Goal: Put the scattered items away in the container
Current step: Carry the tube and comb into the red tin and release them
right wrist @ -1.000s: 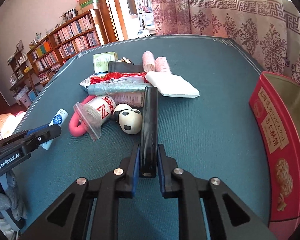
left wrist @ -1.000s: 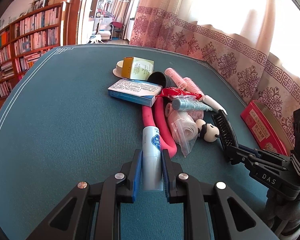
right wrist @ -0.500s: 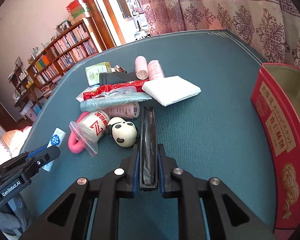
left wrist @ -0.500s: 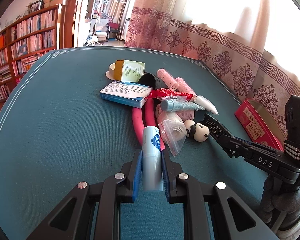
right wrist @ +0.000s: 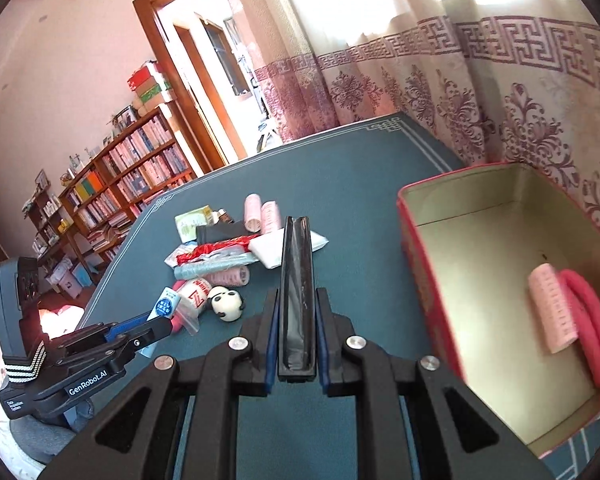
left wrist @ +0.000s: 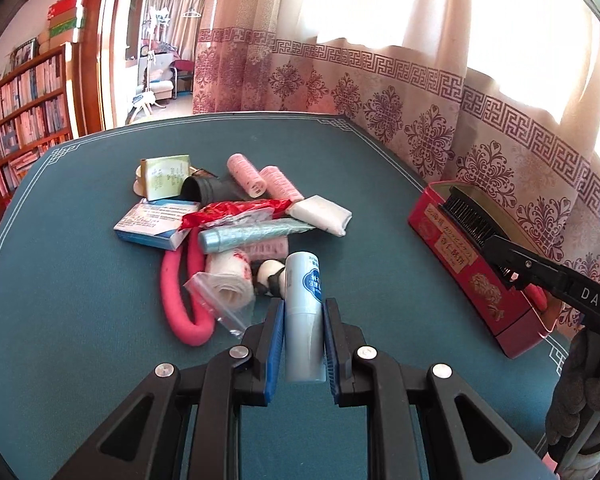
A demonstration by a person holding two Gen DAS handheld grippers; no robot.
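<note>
My left gripper (left wrist: 303, 316) is shut on a white tube with a blue label (left wrist: 303, 312), lifted above the green table. My right gripper (right wrist: 297, 312) is shut on a black comb (right wrist: 297, 280), held up beside the red tin box (right wrist: 420, 264). In the left wrist view the comb (left wrist: 468, 220) hangs over the tin (left wrist: 460, 256). The tin holds a pink roller (right wrist: 552, 312) and a pink foam curler (right wrist: 588, 320). The pile left on the table includes a panda toy (right wrist: 226, 304), pink rollers (left wrist: 246, 174), a blue-white box (left wrist: 156, 222) and a white pack (left wrist: 320, 214).
A pink foam loop (left wrist: 180, 292), a bagged roll (left wrist: 228, 288), a silver-blue tube (left wrist: 252, 234), a red wrapper (left wrist: 236, 208) and a black cylinder (left wrist: 208, 190) lie in the pile. Curtains hang behind the table; bookshelves (right wrist: 132, 176) stand at the left.
Both grippers have lifted with their loads. The right gripper carried the comb right, up to the red tin. The left gripper raised the tube off the table and turned towards the tin.
</note>
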